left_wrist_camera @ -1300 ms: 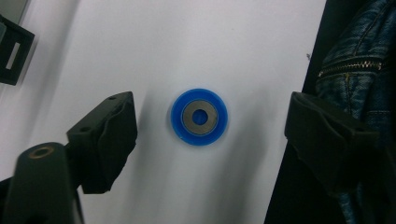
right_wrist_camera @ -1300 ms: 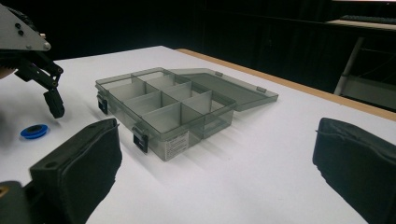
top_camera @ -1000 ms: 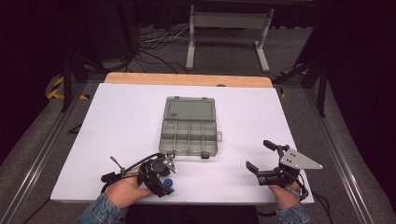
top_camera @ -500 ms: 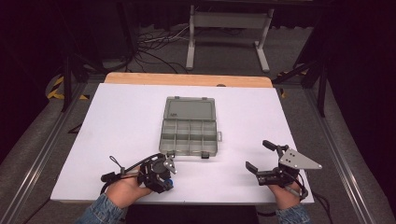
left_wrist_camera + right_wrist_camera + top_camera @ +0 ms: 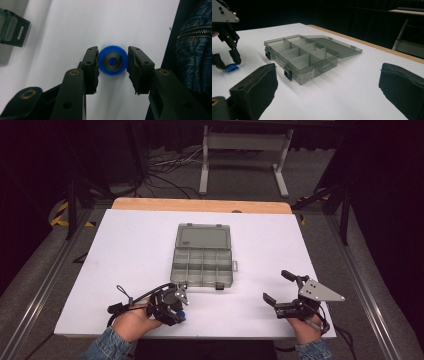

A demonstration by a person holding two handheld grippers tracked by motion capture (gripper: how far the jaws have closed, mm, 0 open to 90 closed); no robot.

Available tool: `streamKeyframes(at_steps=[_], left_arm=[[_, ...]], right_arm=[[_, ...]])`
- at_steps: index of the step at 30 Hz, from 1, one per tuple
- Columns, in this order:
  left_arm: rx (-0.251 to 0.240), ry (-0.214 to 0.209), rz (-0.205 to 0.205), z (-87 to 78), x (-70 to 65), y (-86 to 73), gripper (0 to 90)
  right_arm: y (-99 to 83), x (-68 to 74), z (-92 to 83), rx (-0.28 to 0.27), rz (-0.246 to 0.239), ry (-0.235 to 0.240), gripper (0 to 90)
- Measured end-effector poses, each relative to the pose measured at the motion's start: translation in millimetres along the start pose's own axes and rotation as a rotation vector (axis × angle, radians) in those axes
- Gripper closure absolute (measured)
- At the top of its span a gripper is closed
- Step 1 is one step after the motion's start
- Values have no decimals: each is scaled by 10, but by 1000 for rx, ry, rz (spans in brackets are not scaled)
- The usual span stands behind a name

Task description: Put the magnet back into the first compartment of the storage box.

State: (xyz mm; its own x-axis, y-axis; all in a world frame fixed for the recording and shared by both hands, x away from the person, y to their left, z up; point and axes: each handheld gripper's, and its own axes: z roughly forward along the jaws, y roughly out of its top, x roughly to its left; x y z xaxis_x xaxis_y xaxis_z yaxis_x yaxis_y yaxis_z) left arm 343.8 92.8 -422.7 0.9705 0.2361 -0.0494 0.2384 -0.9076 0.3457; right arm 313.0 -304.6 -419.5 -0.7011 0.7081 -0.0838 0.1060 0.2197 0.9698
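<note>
Two jaws of the left gripper [image 5: 112,66] have just closed on the blue wheel [image 5: 112,60], just beside the organizer box [image 5: 202,256]; the right gripper [image 5: 279,287] is wide open, empty.

blue disc [image 5: 184,316] largely hidden under left tongs [image 5: 180,306] at six o'clock, organizer box [image 5: 10,30] cut off at ten o'clock, box label [image 5: 308,75] too small to read

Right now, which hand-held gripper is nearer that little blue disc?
Left. The left hand-held gripper is shut on the blue disc; the right hand-held gripper sits across the table, open.
</note>
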Motion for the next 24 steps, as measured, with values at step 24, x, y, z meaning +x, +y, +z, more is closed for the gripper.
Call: streamKeyframes(at_steps=[24], left_arm=[[-80,56,13,-449,83,48,622]], right_arm=[[-13,-2,8,2,4,0,24]])
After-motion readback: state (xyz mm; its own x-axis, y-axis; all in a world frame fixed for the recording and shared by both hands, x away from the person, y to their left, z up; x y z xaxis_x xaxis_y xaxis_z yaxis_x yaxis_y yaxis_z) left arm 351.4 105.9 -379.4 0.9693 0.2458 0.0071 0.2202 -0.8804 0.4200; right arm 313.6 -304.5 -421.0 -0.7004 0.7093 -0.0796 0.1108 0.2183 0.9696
